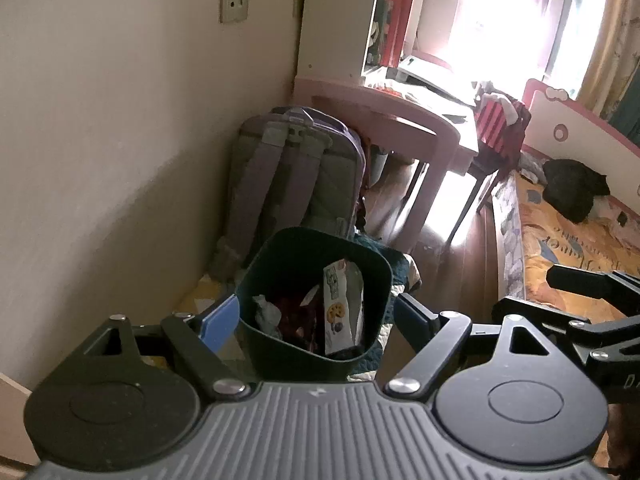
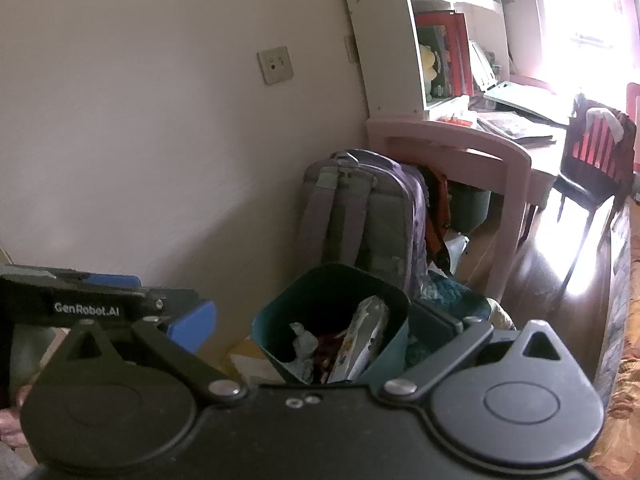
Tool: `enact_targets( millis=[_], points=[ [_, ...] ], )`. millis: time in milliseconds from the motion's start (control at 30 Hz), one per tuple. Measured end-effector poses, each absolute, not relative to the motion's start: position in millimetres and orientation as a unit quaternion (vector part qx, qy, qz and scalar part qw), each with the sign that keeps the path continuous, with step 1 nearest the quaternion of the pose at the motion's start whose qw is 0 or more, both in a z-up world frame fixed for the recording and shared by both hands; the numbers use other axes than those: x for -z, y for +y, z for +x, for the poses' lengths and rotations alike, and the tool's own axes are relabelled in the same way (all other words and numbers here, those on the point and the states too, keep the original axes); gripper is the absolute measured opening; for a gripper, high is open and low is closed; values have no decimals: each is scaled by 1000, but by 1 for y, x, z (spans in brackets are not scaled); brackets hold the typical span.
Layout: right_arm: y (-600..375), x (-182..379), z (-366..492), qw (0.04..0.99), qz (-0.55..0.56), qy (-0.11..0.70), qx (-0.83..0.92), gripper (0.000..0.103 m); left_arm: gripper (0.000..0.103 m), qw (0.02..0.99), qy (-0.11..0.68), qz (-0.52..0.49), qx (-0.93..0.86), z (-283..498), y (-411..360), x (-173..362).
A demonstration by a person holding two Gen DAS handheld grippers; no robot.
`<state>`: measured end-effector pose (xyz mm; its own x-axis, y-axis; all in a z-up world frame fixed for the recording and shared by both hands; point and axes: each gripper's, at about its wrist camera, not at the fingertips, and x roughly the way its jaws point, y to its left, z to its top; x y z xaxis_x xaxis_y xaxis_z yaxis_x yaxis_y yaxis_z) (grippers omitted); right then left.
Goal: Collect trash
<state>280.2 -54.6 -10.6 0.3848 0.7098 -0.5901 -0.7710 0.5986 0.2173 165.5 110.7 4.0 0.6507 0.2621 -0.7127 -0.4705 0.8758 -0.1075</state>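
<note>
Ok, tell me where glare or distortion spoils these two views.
Left wrist view: the window is blown out white, washing over the desk; sunlight also glares off the floor, and the wall bows with the fisheye. Right wrist view: the same window burns out the top right corner, the bookshelf edge curves, and the bin contents stay dim but readable.

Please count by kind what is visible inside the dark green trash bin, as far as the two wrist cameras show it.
Inside the bin:
Cookie package: 1
Crumpled tissue: 1
Dark red wrapper: 1
Total: 3 visible; anything underneath is hidden.
</note>
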Motion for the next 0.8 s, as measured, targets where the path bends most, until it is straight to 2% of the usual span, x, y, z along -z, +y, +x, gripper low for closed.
enact_targets(
  millis=[800],
  points=[
    [-55, 10, 276, 832, -44, 329, -445, 103, 85, 896, 378, -126, -198, 170, 110, -3]
  ],
)
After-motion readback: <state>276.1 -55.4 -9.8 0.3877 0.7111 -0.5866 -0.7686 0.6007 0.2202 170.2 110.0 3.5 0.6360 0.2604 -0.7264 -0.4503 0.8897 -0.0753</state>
